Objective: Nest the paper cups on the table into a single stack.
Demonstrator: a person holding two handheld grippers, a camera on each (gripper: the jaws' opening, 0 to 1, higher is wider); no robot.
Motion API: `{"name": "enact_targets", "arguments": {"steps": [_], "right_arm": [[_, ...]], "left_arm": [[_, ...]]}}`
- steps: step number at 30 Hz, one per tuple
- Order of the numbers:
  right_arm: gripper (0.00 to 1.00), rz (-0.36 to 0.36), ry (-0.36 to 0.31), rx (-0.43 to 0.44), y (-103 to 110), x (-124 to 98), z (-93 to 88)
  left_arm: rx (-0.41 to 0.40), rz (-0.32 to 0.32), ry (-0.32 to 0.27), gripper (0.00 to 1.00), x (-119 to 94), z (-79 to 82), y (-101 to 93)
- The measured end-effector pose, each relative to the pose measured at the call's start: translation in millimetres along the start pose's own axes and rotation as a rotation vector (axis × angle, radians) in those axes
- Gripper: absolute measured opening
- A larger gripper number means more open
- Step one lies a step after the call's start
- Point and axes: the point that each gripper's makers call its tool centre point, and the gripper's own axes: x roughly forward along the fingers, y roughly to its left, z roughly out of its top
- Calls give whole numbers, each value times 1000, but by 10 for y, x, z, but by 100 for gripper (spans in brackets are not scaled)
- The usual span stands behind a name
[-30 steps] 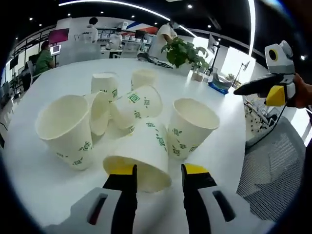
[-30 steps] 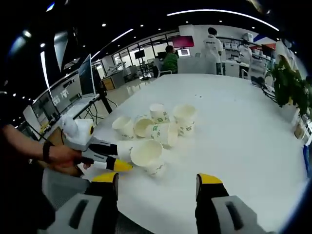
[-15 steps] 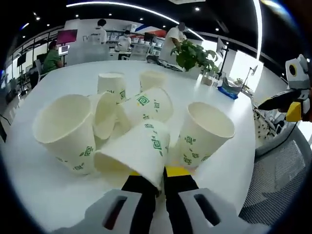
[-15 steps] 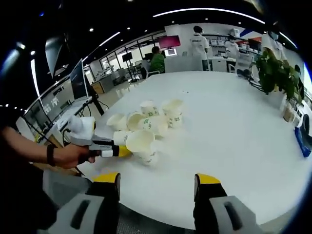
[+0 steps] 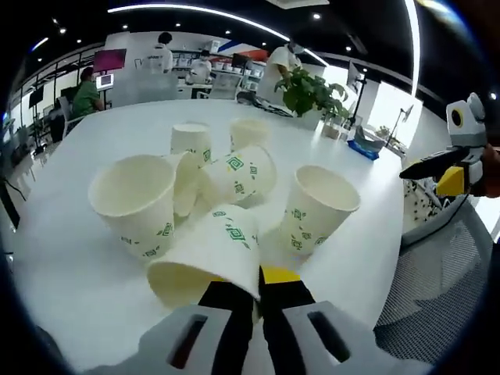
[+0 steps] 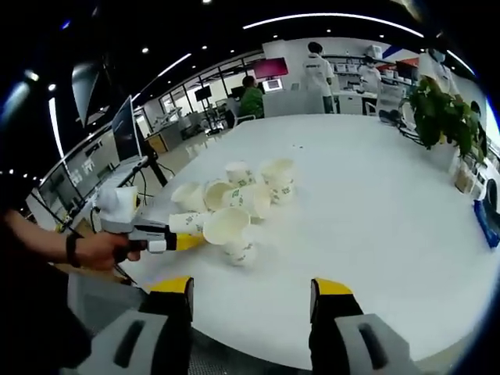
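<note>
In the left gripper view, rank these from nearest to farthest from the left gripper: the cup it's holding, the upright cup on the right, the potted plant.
1. The held cup, lying on its side, clamped in the left gripper.
2. The upright cup, just beyond and to the right.
3. The potted plant, at the table's far edge, right of centre.

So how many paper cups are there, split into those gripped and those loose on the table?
Gripped paper cup, in the left gripper: 1
Loose paper cups on the table: 6
Total: 7
</note>
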Motion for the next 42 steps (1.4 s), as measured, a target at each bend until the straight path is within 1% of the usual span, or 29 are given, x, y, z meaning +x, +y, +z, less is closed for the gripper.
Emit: {"name": "enact_targets", "arguments": {"steps": [4, 6, 7, 8, 10, 11, 15, 17, 19, 22, 23, 24, 26, 27, 29, 30, 32, 33, 35, 36, 37, 40, 41, 42], "right_arm": [[60, 16, -6, -4, 12, 76, 30], [60, 20, -6, -6, -37, 96, 37], [60, 24, -6, -8, -26, 111, 47], [60, 26, -7, -7, -22, 117, 51], [60, 34, -13, -7, 7, 129, 65], [59, 38, -15, -8, 15, 141, 73], [59, 45, -17, -10, 33, 156, 90], [59, 48, -20, -10, 19, 167, 91], [59, 47, -21, -11, 16, 162, 86], [59, 48, -20, -10, -7, 171, 71], [59, 50, -17, -13, -1, 172, 68], [59, 51, -14, -16, 3, 171, 63], [59, 53, -13, -19, 6, 172, 60], [59, 57, -14, -19, -7, 182, 54], [59, 59, -16, -20, -6, 186, 52], [59, 60, -16, -22, -2, 185, 51], [59, 61, -15, -27, -14, 195, 52], [59, 62, -15, -31, -3, 190, 57], [59, 64, -17, -35, 9, 183, 65], [59, 65, -18, -40, 7, 179, 68], [59, 63, -19, -40, -10, 180, 71], [59, 65, -21, -38, -39, 172, 70], [59, 66, -21, -39, -38, 173, 71], [59, 67, -21, -38, -33, 177, 71]], "left_arm": [[23, 7, -7, 0, -123, 84, -23], [34, 10, -7, 0, -167, 122, -32], [49, 11, -21, 0, -179, 161, -34], [54, 10, -19, 0, -184, 169, -39], [88, 13, -19, 0, -184, 199, -40], [105, 12, -18, 0, -207, 231, -60], [117, 6, -20, 0, -257, 276, -102], [133, -2, -20, 0, -325, 320, -181], [176, -19, -15, 0, -355, 352, -242], [233, -43, -9, 0, -410, 442, -324], [256, -57, -6, 0, -416, 476, -344], [269, -66, -7, 0, -454, 548, -397], [297, -90, 1, 0, -465, 607, -425], [332, -106, 13, 0, -467, 644, -443], [377, -131, 19, 0, -458, 710, -493], [390, -144, 28, 0, -460, 728, -517], [451, -174, 51, 0, -460, 786, -567], [493, -199, 78, 0, -460, 794, -597], [551, -218, 102, 0, -417, 802, -574], [587, -243, 135, 0, -423, 795, -604], [609, -256, 148, 0, -424, 806, -624], [683, -307, 222, 0, -446, 843, -716], [686, -327, 258, 0, -460, 831, -746], [691, -330, 285, 0, -453, 835, -736]]}}
